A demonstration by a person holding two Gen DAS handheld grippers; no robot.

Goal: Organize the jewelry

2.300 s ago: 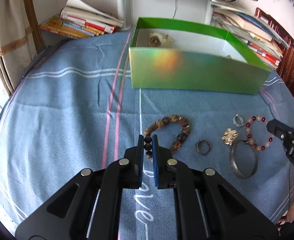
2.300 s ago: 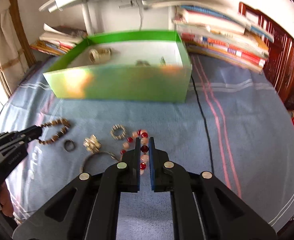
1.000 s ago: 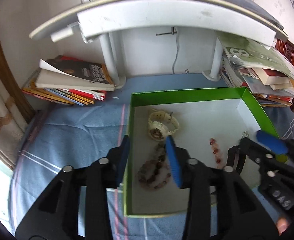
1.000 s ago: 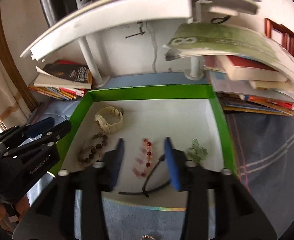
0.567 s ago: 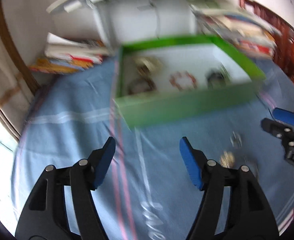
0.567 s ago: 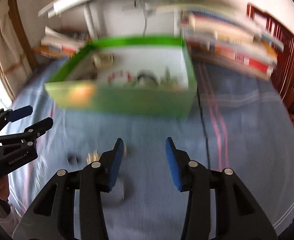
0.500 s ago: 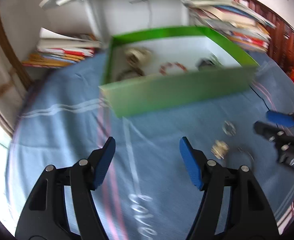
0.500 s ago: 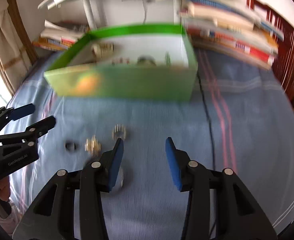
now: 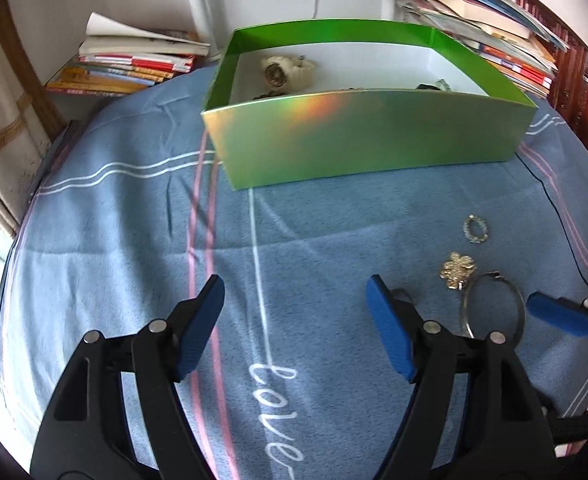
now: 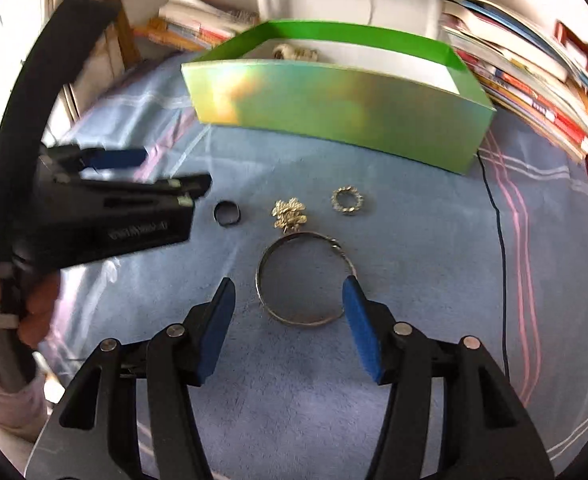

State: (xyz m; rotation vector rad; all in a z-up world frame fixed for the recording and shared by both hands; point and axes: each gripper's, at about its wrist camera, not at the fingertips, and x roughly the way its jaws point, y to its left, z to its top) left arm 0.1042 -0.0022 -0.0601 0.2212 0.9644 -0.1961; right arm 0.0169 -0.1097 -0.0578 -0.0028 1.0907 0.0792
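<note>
Blue cloth [image 9: 114,240] lies bare under left gripper [image 9: 295,300], fingers apart; right gripper [image 10: 288,292], fingers apart, flanks bangle [image 10: 303,278].

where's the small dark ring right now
In the right wrist view the small dark ring lies on the blue cloth, left of the gold flower brooch and just beyond the left gripper.

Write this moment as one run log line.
left gripper: open, empty | right gripper: open over silver bangle | on cloth: dark ring, brooch, beaded ring
</note>
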